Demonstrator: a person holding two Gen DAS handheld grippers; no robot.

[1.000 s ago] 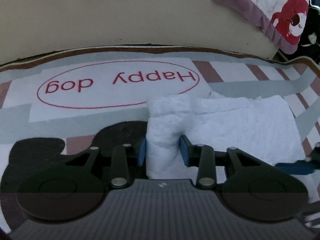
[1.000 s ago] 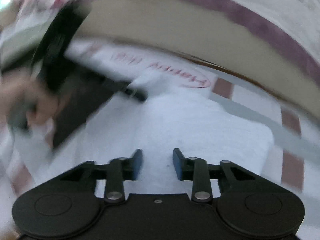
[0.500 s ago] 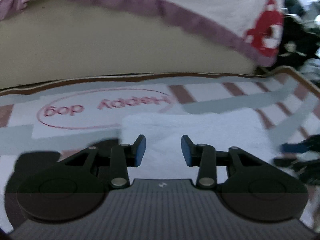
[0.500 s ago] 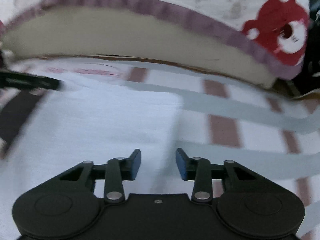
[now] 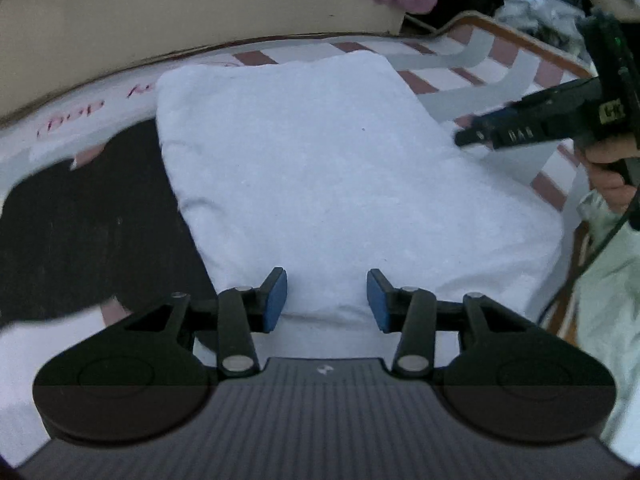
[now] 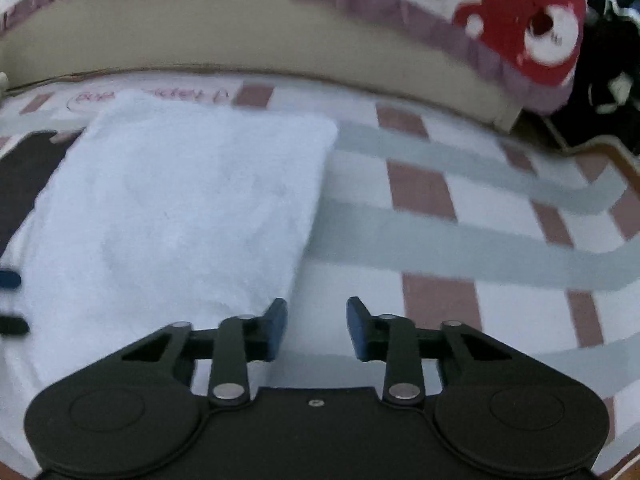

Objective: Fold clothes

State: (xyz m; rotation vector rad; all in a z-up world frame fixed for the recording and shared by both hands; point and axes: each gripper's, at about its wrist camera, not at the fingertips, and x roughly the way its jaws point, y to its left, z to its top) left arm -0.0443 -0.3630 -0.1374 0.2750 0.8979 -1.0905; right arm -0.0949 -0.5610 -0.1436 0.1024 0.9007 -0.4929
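A white cloth (image 5: 320,168) lies folded flat in a rectangle on the striped mat (image 5: 460,76). My left gripper (image 5: 326,300) hovers over the cloth's near edge; its jaws are opening, with nothing between the blue pads. My right gripper (image 6: 314,328) hangs just off the cloth's (image 6: 180,208) right edge, above the bare mat (image 6: 440,220); its jaws are closing on nothing. In the left wrist view the right gripper (image 5: 476,136) reaches in from the right, held by a hand (image 5: 612,176). The left gripper's fingertips (image 6: 8,280) show at the right wrist view's left edge.
A beige mattress side (image 5: 200,12) with a purple-frilled cover and a red bear print (image 6: 528,28) rises behind the mat. A black dog shape (image 5: 92,232) is printed left of the cloth. Dark clothes (image 5: 520,0) are piled at the far right.
The left gripper, shut on a raised fold of the white cloth a second ago, let go and pulled back; the cloth now lies flat. The right gripper swung to the cloth's right edge.
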